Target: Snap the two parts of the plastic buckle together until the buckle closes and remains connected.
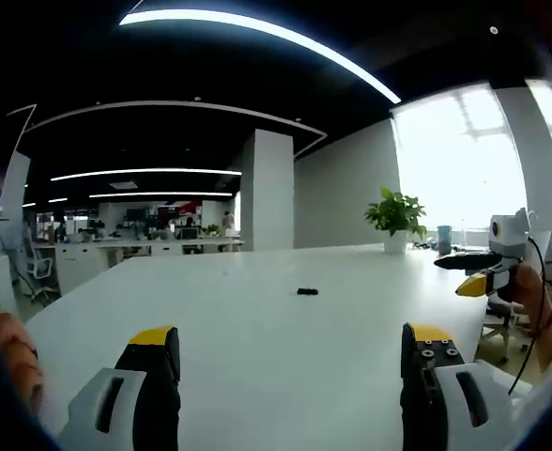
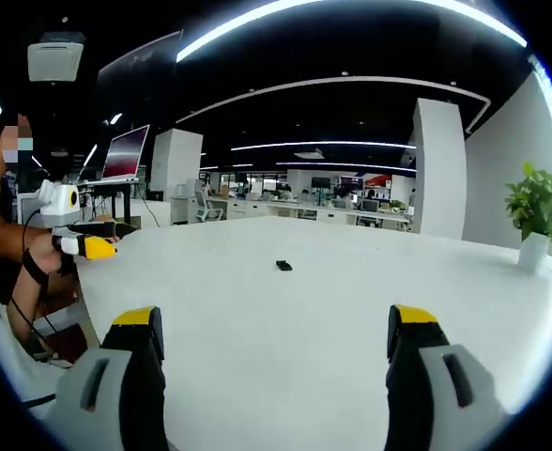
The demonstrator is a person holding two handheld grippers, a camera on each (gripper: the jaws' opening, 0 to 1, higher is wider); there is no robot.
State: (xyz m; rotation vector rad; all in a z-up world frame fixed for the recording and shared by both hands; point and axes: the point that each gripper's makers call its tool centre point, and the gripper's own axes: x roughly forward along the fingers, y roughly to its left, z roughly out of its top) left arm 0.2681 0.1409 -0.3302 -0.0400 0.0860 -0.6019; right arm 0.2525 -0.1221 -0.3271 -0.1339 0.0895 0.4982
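A small black buckle lies mid-frame on the white table. The left gripper and right gripper both hang released, jaws wide apart, holding nothing.

Facing each other across the white table from opposite edges, low, sharing the buckle at 12 o'clock, well off.

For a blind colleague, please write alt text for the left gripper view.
A small black buckle lies alone far out on a large white table, beyond the left gripper with its yellow-tipped jaws wide apart. At right, the right gripper is held over the table edge; a potted plant stands behind.
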